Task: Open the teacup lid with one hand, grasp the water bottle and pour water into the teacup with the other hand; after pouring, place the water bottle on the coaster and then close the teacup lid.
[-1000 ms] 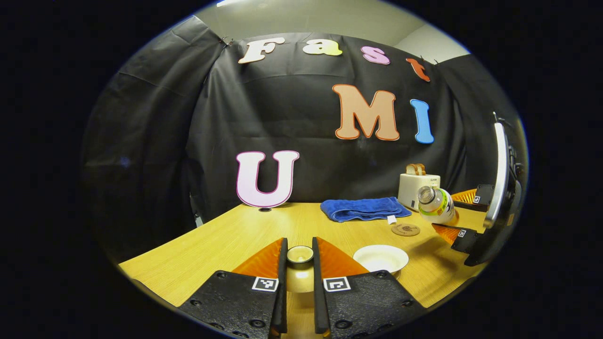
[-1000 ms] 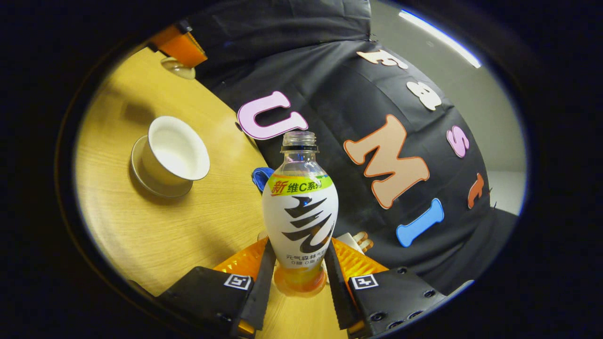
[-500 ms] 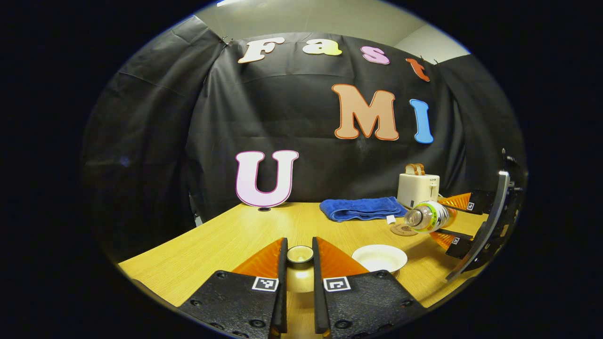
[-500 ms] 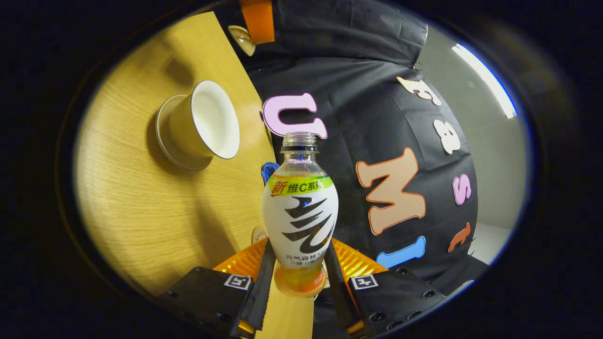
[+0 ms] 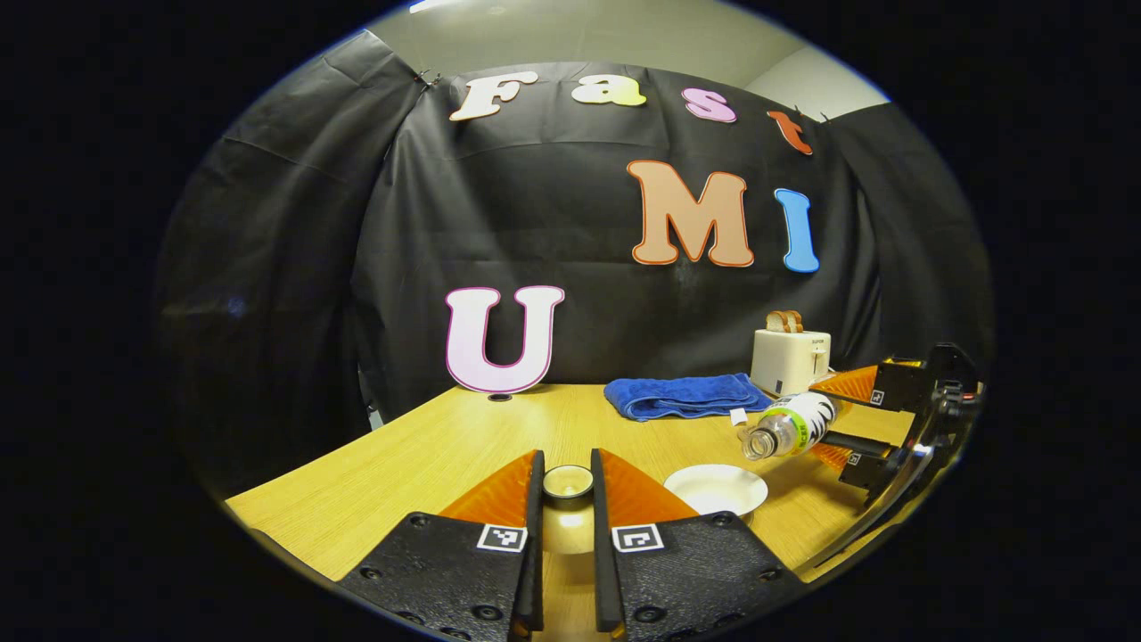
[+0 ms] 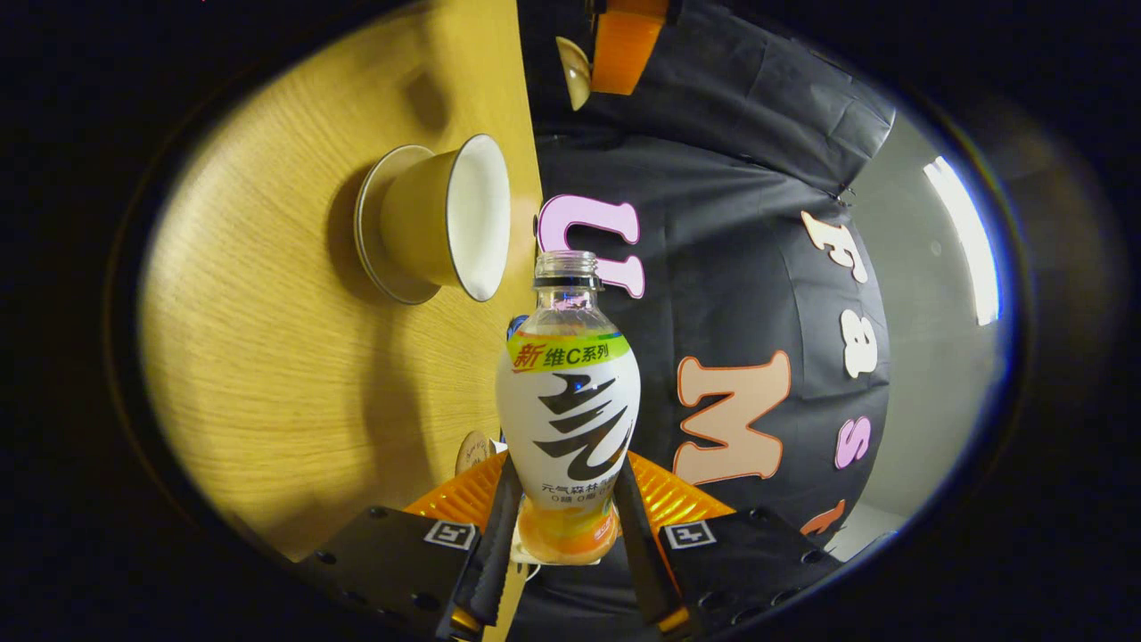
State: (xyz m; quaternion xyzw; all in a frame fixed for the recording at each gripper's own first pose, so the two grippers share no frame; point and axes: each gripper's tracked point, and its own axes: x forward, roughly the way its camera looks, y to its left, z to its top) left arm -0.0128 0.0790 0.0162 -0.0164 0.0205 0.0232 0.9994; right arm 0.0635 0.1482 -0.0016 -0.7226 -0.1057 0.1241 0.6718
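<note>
My left gripper [image 5: 566,486] is shut on the small round teacup lid [image 5: 568,482], held above the table. The open white teacup [image 5: 716,489] on its saucer stands to the lid's right; in the right gripper view the teacup [image 6: 446,218] appears sideways at upper left. My right gripper [image 6: 563,535] is shut on the capless water bottle [image 6: 568,401], white with a green band. In the left gripper view the bottle [image 5: 789,425] lies almost level, its mouth pointing down-left just beyond the cup's right rim. The round coaster [image 6: 473,453] peeks out beside the bottle's lower left.
A folded blue towel [image 5: 686,395] lies at the back of the wooden table [image 5: 463,446]. A white toaster [image 5: 790,358] with bread stands behind the right gripper [image 5: 878,428]. The left gripper holding the lid [image 6: 579,71] appears at the top of the right gripper view.
The right gripper has rolled the bottle from steeply tilted to nearly level and lowered its mouth toward the teacup. The left gripper with the lid has stayed still.
</note>
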